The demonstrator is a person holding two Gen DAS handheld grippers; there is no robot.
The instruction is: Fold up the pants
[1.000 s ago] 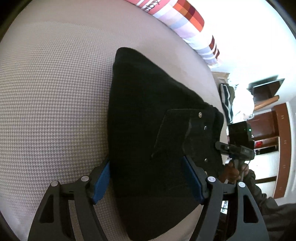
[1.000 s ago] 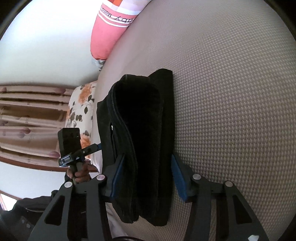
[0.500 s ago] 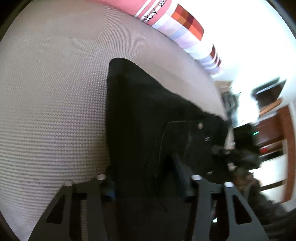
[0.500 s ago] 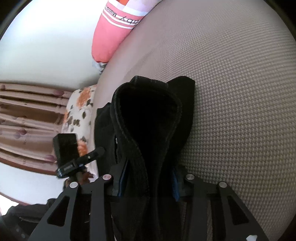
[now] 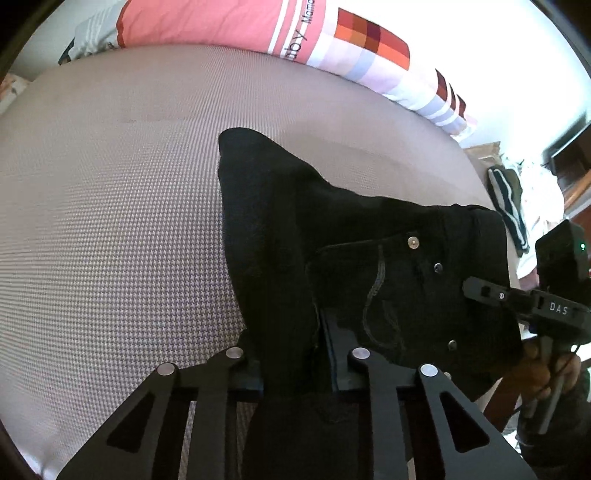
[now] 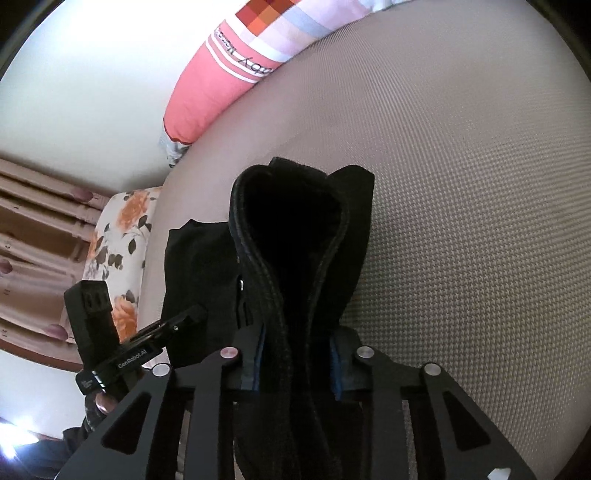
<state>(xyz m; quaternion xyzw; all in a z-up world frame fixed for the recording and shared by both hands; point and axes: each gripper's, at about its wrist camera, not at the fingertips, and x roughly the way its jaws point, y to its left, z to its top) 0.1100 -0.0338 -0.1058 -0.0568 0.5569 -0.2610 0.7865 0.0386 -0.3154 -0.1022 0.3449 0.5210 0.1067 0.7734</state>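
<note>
Black folded pants [image 5: 332, 236] lie on a beige woven bed cover [image 5: 110, 229], with the near edge lifted. My left gripper [image 5: 295, 365] is closing, and its pads pinch a bunched fold of the pants near a back pocket with rivets. In the right wrist view the same black pants [image 6: 295, 236] rise as a looped, hollow fold. My right gripper [image 6: 295, 365] is closing too, with its blue pads pressed on that thick fold. Each view shows the other gripper beside the pants, held by a hand: the right gripper [image 5: 532, 302] and the left gripper [image 6: 147, 343].
A long pink pillow with checked and striped ends [image 5: 258, 29] lies along the far edge of the bed. A floral cushion [image 6: 118, 236] and curtains sit at the left in the right wrist view. Wooden furniture and hanging clothes [image 5: 509, 206] stand past the bed's right edge.
Both grippers' jaws have narrowed onto the pants, from standing wide around them to pinching the cloth. Both hands rose and tilted, lifting the near edge so the fabric bunches into a raised fold.
</note>
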